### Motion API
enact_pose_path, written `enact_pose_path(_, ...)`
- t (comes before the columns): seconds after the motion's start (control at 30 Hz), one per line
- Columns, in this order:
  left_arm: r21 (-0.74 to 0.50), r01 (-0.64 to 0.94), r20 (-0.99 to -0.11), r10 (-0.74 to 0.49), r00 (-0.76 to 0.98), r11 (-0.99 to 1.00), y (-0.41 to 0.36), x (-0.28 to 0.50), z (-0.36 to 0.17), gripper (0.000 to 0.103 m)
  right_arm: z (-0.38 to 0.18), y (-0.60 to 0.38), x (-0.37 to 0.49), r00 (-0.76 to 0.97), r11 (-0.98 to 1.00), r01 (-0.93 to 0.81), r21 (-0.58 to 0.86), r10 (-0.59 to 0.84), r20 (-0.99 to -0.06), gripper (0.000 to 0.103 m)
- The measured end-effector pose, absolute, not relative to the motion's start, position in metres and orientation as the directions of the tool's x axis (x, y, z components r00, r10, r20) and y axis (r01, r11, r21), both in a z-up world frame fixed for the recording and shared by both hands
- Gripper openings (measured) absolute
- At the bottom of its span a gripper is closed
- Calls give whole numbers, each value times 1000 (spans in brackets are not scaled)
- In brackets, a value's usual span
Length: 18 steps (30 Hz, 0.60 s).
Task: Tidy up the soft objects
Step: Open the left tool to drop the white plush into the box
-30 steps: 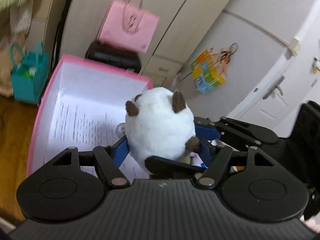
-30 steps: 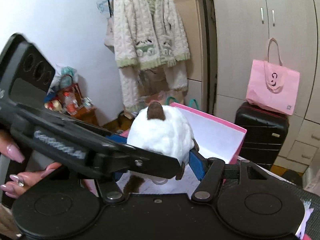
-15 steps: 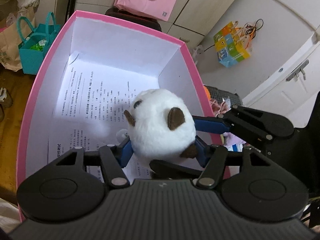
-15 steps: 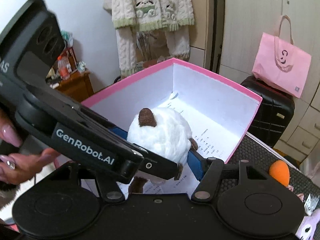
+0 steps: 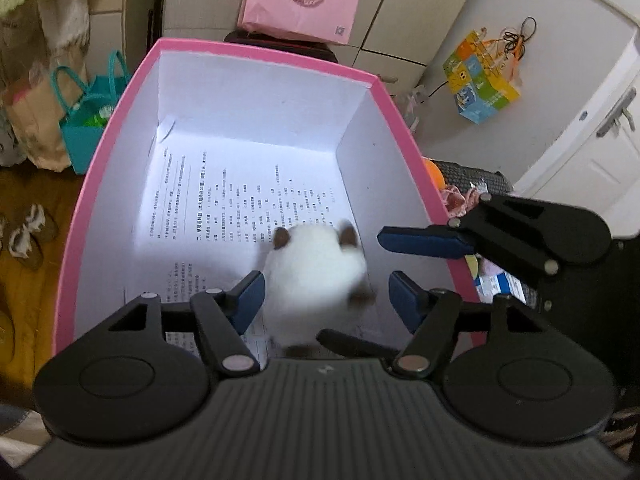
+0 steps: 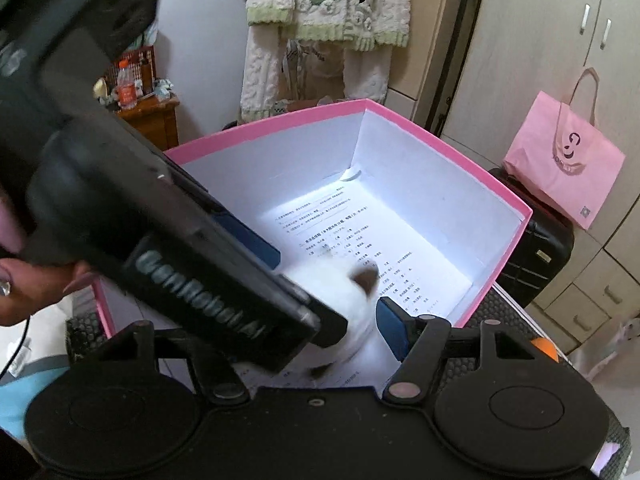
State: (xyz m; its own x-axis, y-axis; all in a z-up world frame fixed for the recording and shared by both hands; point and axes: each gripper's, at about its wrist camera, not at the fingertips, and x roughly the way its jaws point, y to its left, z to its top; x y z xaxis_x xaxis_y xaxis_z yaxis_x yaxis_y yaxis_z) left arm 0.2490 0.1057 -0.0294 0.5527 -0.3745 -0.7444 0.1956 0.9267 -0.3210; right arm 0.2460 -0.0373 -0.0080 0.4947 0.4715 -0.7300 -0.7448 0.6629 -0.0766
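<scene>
Dropped out of both grips since half a second ago: plush (image 5: 316, 276) now blurred, low in box (image 5: 120, 160), on printed sheet (image 5: 240, 200). Left gripper (image 5: 324, 296) jaws just been opening, apart now, plush between but clear gaps either side, pads not pressing. Right gripper (image 6: 320, 320) jaws apart too, one blue pad (image 6: 394, 330) just beside plush (image 6: 352, 300), other side hidden behind left gripper body; cannot tell contact there. Right gripper (image 5: 420, 260) also seen in left view, upper finger over box's right wall. Hand (image 6: 24, 280) on left gripper's handle.

Box: pink rim, white inside, open top, plenty of free floor toward far wall. Near-right corner crowded by both grippers.

Box sits on dark mat (image 6: 504, 312). Orange ball (image 6: 544, 346) on mat right of box. Beyond: cupboards, suitcase (image 6: 532, 256), hanging cardigan (image 6: 328, 4).

Count: 1 plush, 1 box, 2 grippers, 1 pink bag (image 5: 300, 0), 1 teal bag (image 5: 88, 120).
</scene>
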Motion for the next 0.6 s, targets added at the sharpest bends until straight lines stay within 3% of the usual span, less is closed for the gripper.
enact_pose_path(0.37,-261,242,-689,-356,632,935,111,199,15,72,23,-79,212,479,676,-735,56,575,-663,71)
enact_pose_path(0.6,-183,295,-636,-342,692,938,108,149,51,87,52,-111,180,491,673,-735,89,617,-615,73)
